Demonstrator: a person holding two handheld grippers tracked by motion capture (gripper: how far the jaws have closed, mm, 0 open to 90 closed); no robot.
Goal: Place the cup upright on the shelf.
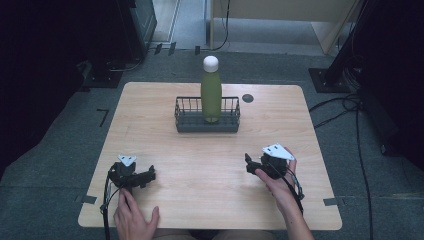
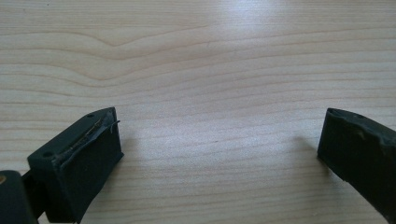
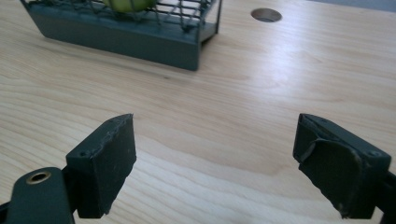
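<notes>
A green bottle (image 1: 211, 95) with a white cap stands upright in a dark wire basket (image 1: 186, 119) at the back middle of the wooden table. The basket (image 3: 140, 37) and the bottle's green base (image 3: 128, 3) lie well ahead in the right gripper view. My left gripper (image 1: 150, 175) rests on the table at the front left, a hand just behind it. Its jaws stand wide apart over bare wood (image 2: 219, 135). My right gripper (image 1: 248, 165) is held in a hand at the front right, pointing toward the basket. It is open (image 3: 215, 149) with nothing between its fingers.
A round hole (image 1: 247, 98) sits in the tabletop right of the basket, also the hole (image 3: 266, 15) at the top of the right gripper view. Cables and dark stands lie on the floor around the table. Bare wood (image 1: 200, 160) spreads between the grippers and the basket.
</notes>
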